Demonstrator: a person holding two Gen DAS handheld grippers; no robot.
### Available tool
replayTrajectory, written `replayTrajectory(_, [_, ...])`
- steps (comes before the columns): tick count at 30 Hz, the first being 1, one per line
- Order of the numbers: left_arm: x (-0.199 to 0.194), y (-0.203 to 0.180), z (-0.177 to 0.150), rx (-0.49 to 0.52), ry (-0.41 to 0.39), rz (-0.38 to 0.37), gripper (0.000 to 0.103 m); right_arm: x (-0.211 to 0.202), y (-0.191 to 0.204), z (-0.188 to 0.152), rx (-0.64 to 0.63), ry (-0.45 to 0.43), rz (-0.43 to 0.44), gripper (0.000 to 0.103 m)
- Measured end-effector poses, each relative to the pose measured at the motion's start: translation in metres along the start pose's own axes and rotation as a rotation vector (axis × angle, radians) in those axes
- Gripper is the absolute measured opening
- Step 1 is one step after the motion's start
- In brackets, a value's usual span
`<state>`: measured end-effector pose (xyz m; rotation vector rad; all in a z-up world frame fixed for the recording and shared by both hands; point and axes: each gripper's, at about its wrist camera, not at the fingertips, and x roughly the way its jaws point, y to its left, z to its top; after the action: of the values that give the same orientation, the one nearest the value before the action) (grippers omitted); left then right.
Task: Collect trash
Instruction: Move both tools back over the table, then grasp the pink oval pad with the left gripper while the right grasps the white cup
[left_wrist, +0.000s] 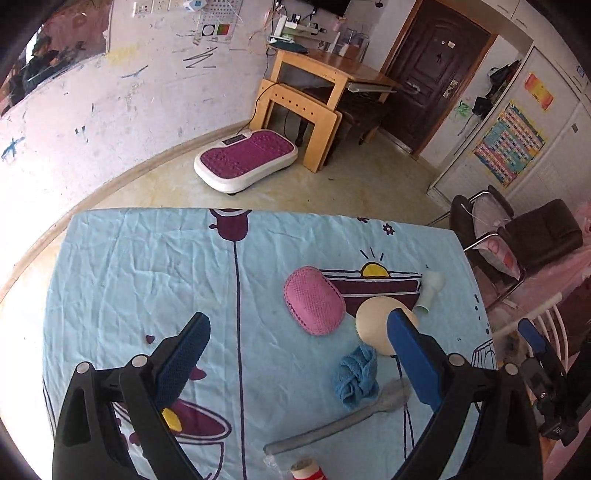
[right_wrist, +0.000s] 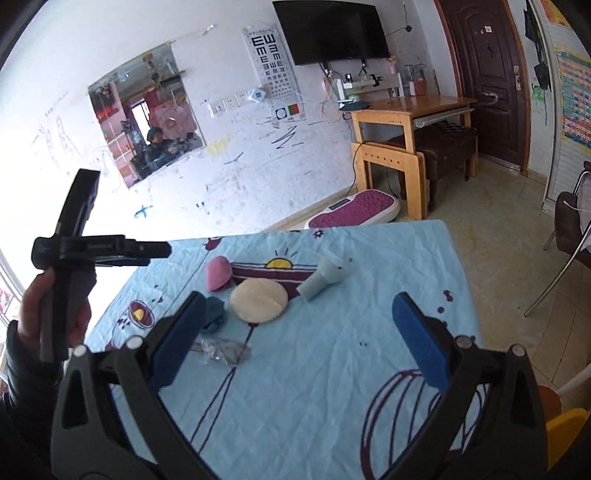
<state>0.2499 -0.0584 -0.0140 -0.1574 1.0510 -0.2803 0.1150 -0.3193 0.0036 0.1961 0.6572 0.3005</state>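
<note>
Worktop (left_wrist: 147, 266) held scraps near its right edge; both tools (left_wrist: 299, 354) (right_wrist: 299, 339) hung spread, empty; picking the wrapper (right_wrist: 221, 350) seemed next

Daylight floods in from the left, blowing out the scribbled wall (right_wrist: 229, 192) to white glare, while fisheye curvature bends the tablecloth (left_wrist: 147, 280) edges and corners darken.

The right finger of the left gripper (left_wrist: 297, 334) covers part of the cream disc (left_wrist: 373, 323). A red-and-white item (left_wrist: 306, 470) is cut off by the bottom edge of the left view; its kind cannot be told. In the right view, the right gripper's (right_wrist: 299, 314) left finger hides part of the blue cloth (right_wrist: 216, 312). The crumpled wrapper (right_wrist: 221, 350) is blurred. The hand (right_wrist: 55, 314) runs off the left edge.
</note>
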Motion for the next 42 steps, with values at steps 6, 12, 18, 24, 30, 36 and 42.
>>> replayTrajectory(6, [0.041, -0.013, 0.007, 0.002, 0.075, -0.012, 0.092, 0.033, 0.002, 0.014, -0.007, 0.059, -0.019, 0.097])
replayTrajectory(12, [0.058, -0.021, 0.011, 0.025, 0.104, 0.012, 0.092, 0.051, -0.01, 0.02, 0.035, 0.097, -0.038, 0.097])
replayTrajectory(18, [0.065, -0.029, 0.016, 0.051, 0.113, 0.034, 0.092, 0.059, -0.014, 0.024, 0.034, 0.11, -0.052, 0.097])
replayTrajectory(24, [0.078, -0.037, 0.018, 0.084, 0.128, 0.082, 0.092, 0.068, -0.016, 0.025, 0.036, 0.133, -0.061, 0.097])
replayTrajectory(30, [0.083, -0.035, 0.018, 0.092, 0.136, 0.101, 0.08, 0.073, -0.019, 0.026, 0.047, 0.14, -0.067, 0.097])
replayTrajectory(36, [0.086, -0.036, 0.02, 0.111, 0.133, 0.123, 0.049, 0.078, -0.02, 0.03, 0.06, 0.143, -0.065, 0.097])
replayTrajectory(42, [0.08, -0.028, 0.019, 0.109, 0.111, 0.104, 0.03, 0.088, -0.019, 0.031, 0.068, 0.171, -0.066, 0.097])
